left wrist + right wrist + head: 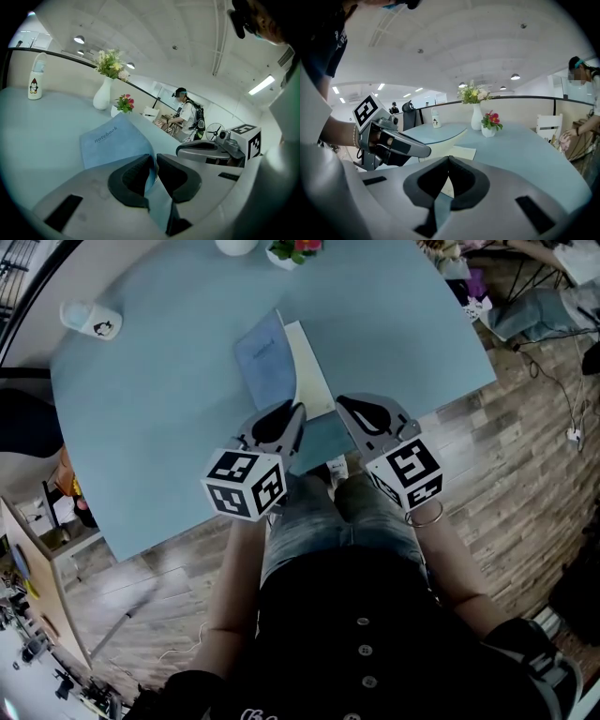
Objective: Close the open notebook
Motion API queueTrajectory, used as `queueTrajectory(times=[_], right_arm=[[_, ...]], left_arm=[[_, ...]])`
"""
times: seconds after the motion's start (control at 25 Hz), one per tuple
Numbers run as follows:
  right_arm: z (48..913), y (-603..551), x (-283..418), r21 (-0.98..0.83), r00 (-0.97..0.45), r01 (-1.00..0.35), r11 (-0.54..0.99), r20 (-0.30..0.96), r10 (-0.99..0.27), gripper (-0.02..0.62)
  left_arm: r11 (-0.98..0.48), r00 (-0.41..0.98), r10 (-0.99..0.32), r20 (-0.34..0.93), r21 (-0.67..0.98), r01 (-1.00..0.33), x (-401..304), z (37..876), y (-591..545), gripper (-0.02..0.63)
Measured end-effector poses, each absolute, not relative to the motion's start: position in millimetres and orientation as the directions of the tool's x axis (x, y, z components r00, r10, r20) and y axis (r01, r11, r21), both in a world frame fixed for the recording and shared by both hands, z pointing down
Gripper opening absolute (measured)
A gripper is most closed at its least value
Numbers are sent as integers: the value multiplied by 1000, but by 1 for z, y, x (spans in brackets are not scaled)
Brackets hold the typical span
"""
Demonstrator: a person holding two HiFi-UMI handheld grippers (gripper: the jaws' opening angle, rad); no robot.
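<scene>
While half open, notebook cover in left tool.

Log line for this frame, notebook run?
left gripper: shut on notebook cover | cover: raised, not closed | right gripper: jaws together

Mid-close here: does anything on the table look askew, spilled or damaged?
Nothing is spilled or damaged. The only odd shape is the notebook's blue cover: it stands up and bowed, because the left tool is pinching its edge. The bottle and vase stand upright.
</scene>
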State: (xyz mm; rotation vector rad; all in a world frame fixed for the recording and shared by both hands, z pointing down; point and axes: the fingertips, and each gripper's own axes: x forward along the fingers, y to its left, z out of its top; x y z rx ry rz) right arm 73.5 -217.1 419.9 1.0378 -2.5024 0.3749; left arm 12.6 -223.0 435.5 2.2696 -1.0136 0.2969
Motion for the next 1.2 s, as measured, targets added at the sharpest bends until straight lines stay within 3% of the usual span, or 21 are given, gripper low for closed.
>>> queueTrajectory(times=[1.2], right_arm=[[471, -215, 107, -191, -639, -732, 654, 523, -564, 0]], left_arm=[[-588, 608, -503, 614, 273, -762, 63, 497, -229, 61]])
